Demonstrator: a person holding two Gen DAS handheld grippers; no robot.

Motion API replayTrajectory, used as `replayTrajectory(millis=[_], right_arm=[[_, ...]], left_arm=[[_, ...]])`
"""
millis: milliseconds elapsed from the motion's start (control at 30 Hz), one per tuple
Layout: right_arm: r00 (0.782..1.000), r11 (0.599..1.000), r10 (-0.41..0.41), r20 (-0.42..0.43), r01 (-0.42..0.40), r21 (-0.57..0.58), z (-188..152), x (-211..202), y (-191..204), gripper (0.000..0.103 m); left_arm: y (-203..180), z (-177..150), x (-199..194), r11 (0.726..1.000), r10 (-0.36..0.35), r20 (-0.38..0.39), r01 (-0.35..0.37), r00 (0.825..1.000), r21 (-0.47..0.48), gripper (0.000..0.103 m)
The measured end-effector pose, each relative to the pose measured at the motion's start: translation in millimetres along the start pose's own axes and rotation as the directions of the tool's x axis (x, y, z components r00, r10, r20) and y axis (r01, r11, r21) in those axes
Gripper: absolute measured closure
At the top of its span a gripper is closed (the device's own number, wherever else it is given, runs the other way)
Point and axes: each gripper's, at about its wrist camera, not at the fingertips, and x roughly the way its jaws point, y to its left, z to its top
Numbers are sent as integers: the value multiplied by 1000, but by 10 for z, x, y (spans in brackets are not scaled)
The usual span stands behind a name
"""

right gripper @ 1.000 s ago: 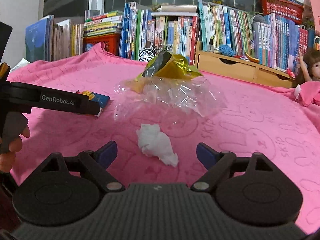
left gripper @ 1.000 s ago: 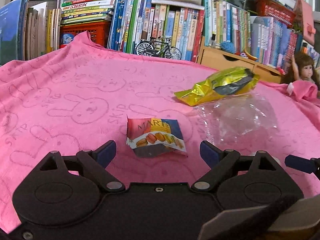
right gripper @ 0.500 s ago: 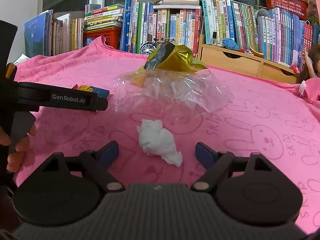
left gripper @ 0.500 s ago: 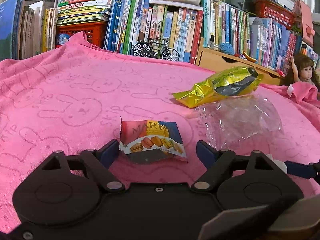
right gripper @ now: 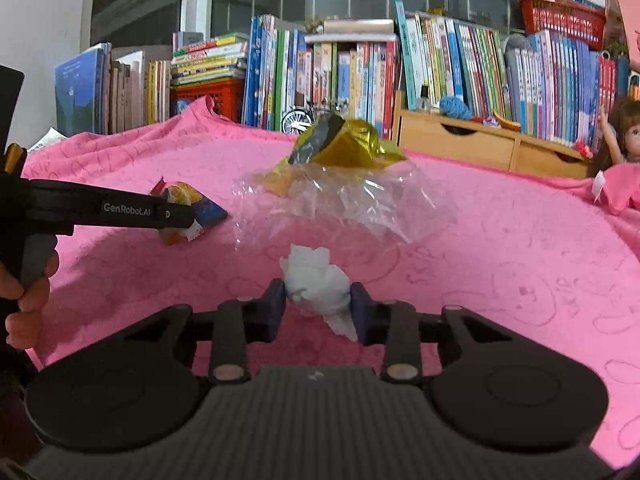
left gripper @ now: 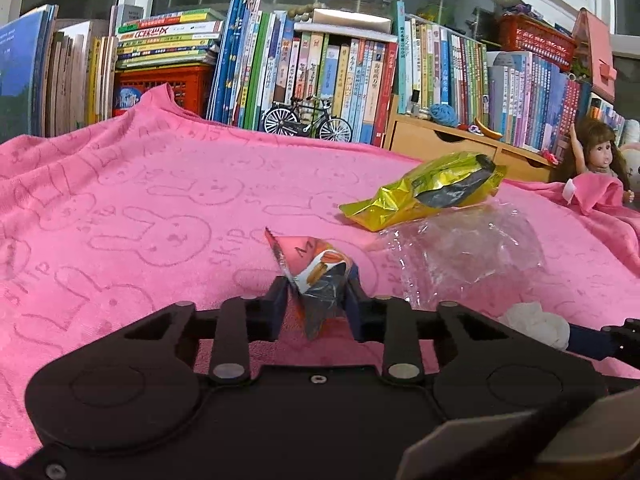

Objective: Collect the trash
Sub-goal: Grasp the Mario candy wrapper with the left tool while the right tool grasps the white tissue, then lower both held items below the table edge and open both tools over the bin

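A small red and blue snack wrapper (left gripper: 316, 276) is folded upward between the blue pads of my left gripper (left gripper: 316, 300), whose jaws are closing and press on it. The wrapper (right gripper: 188, 208) and the left gripper's finger also show at the left of the right wrist view. A crumpled white tissue (right gripper: 316, 284) is squeezed between the pads of my right gripper (right gripper: 318, 306), whose jaws are closing too. That tissue (left gripper: 536, 320) appears at the lower right of the left wrist view. All lies on a pink rabbit-print cloth (left gripper: 140, 216).
A gold foil bag (left gripper: 428, 192) and a crumpled clear plastic sheet (left gripper: 460, 252) lie further back on the cloth; the plastic (right gripper: 348, 196) sits just beyond the tissue. Bookshelves (right gripper: 360, 64), a wooden drawer unit (right gripper: 472, 140), a toy bicycle (left gripper: 306, 122) and a doll (left gripper: 600, 160) stand behind.
Both grippers have closed from wide open. The left one now pinches the snack wrapper, which has folded up; the right one now squeezes the white tissue.
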Motion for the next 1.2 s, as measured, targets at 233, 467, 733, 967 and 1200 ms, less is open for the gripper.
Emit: replayTrajectory(millis=[233,467,733,967,1200], right_arm=[[1000,1000,4,29,-4,-8,12,-176,26,62],[998,999,33,44,-33,11,-68,-406,46,62],[997,998,69,35,-69,6,-250,-807,49,62],[994,994,112,-17,-112,-19,-493,-1182,66,62],[979,985,170,-113,-172,-6,-788,-1248,150,62]], left_arm=[[16,4,-202,1000,-11,11,12,1000,-6,77],[17,-115,-652,998,-48,44,50,998,-31,77],[33,-446,-1341,990,-90,10,91,996,-106,77],[7,-711,-1825,991,-134,-49,135,990,4,77],[-30,-1020,-2001,982,-155,-179,171,972,78,77]])
